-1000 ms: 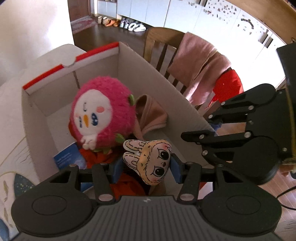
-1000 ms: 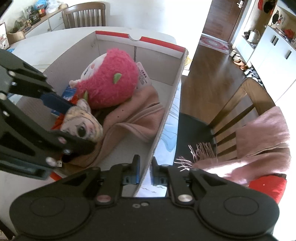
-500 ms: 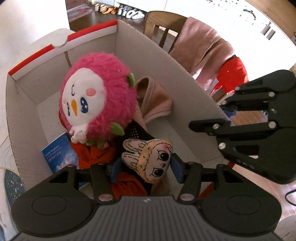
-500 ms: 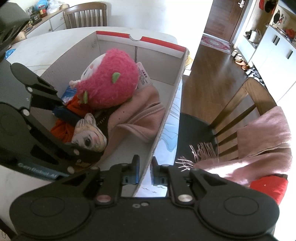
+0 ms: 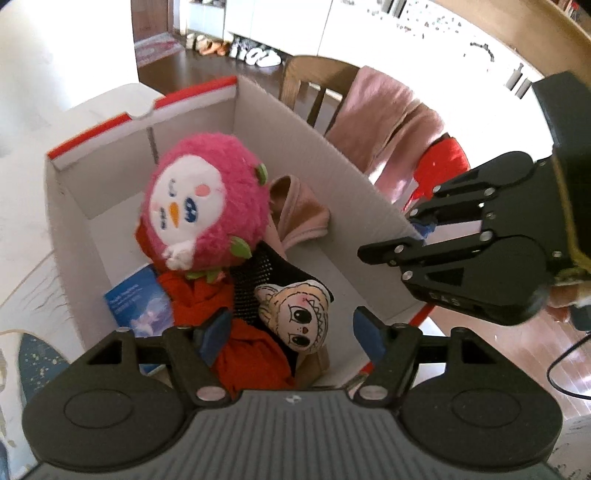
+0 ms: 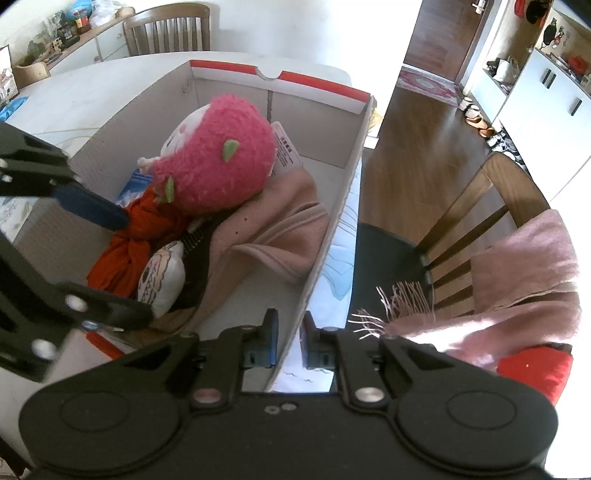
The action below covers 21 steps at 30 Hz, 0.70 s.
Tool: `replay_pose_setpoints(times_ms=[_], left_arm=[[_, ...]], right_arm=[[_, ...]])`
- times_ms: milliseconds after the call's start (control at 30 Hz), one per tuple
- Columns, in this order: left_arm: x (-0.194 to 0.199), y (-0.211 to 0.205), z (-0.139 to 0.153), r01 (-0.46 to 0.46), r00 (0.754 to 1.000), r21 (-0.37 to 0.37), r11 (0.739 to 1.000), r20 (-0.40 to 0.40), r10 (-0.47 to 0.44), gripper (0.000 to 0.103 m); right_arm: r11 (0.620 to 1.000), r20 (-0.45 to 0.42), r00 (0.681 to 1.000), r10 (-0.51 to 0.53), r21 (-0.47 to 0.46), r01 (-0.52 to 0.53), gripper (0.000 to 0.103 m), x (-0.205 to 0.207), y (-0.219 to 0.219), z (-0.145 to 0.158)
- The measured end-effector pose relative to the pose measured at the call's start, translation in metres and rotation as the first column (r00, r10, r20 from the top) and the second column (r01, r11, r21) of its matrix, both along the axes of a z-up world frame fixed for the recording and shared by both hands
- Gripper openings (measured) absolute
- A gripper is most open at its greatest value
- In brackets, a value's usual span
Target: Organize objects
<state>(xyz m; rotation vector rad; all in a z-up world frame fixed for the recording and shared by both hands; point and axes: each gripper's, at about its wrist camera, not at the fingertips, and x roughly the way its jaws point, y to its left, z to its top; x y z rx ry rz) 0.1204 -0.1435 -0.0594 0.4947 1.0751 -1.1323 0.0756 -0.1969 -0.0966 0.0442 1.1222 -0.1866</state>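
A white cardboard box [image 5: 325, 170] with a red rim stands on the table. Inside lie a pink plush bird [image 5: 203, 206], red cloth [image 5: 255, 354], a pink blanket [image 6: 273, 229], a blue booklet [image 5: 136, 299] and a small cartoon-face doll [image 5: 299, 317]. My left gripper [image 5: 291, 332] is open above the doll, which lies loose between its blue pads. My right gripper [image 6: 290, 339] is shut on the box's right wall [image 6: 332, 236]. It also shows in the left wrist view [image 5: 417, 236]. The doll also shows in the right wrist view [image 6: 162, 273].
A wooden chair [image 6: 480, 206] draped with pink cloth [image 6: 524, 273] and something red [image 6: 532, 369] stands right of the box. A white table [image 6: 88, 92] holds the box. Another chair [image 6: 166, 29] stands behind it. Cabinets and shoes line the far wall.
My left gripper has opened and let go of the doll, which now lies in the box. The left gripper has pulled up and back a little. The right gripper has stayed clamped on the box wall.
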Motion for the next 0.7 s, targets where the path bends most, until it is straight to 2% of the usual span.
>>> replay_pose_setpoints(times_ms=[467, 633, 700], left_arm=[[0.007, 0.067, 0.046, -0.105, 0.990, -0.137, 0.985, 0.083, 0.117, 0.073], [0.006, 0.088, 0.053, -0.142, 0.980, -0.171, 0.975, 0.112, 0.162, 0.073], [0.002, 0.097, 0.059, -0.159, 0.966, -0.204, 0.966, 0.168, 0.194, 0.073]], right_arm=[[0.998, 0.029, 0.998, -0.050, -0.025, 0.050, 0.014, -0.013, 0.006, 0.020], [0.995, 0.099, 0.991, -0.095, -0.030, 0.098, 0.017, -0.026, 0.010, 0.043], [0.993, 0.147, 0.983, -0.111, -0.018, 0.114, 0.017, -0.033, 0.012, 0.055]])
